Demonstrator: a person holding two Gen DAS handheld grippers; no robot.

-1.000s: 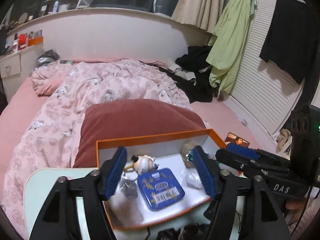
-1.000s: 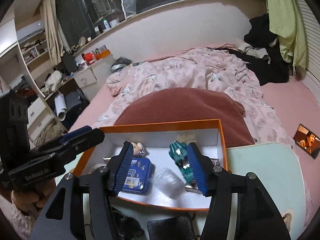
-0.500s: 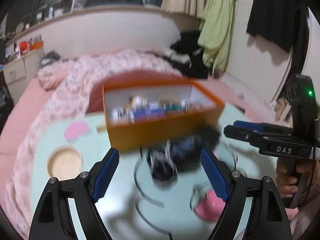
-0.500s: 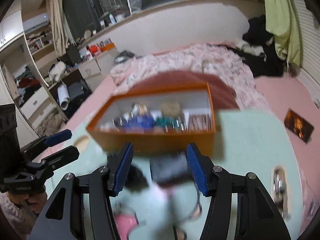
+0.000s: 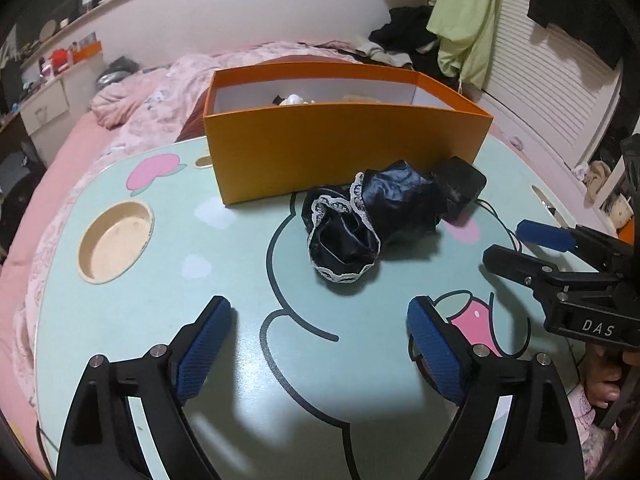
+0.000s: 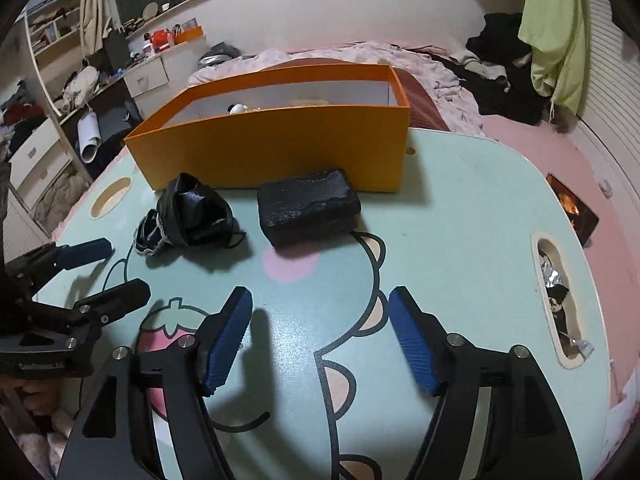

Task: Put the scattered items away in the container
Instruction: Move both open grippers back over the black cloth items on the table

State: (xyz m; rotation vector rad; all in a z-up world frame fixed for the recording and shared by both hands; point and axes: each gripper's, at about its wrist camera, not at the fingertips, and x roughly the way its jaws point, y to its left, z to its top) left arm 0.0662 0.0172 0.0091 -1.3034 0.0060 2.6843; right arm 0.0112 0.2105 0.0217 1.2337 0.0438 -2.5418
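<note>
The mint-green lap table stood over the bed and served as the work surface; its printed cartoon pattern ran under both tools, and its near edge was cut off by the frame. The orange container sat at the far side of the table, open at the top, presumably placed there so that items could be lowered in from the front; its tall front wall hid nearly all of the contents, and only the top of a small white figure and a pale object beside it showed above the rim; what else lay inside could not be determined.

Two items remained outside, just in front of that wall. The black rectangular case lay flat, close to the wall, directly ahead of the right gripper; the black lace-trimmed fabric lay crumpled beside it, ahead of the left gripper; in the left view the fabric overlapped the case, so contact between them could not be confirmed.

Both grippers had just been opening, with nothing between the pads; each stood wide and empty above bare tabletop, well short of its item, which suggested preparation for a pick. A slot at the right edge held small objects too indistinct to identify.
</note>
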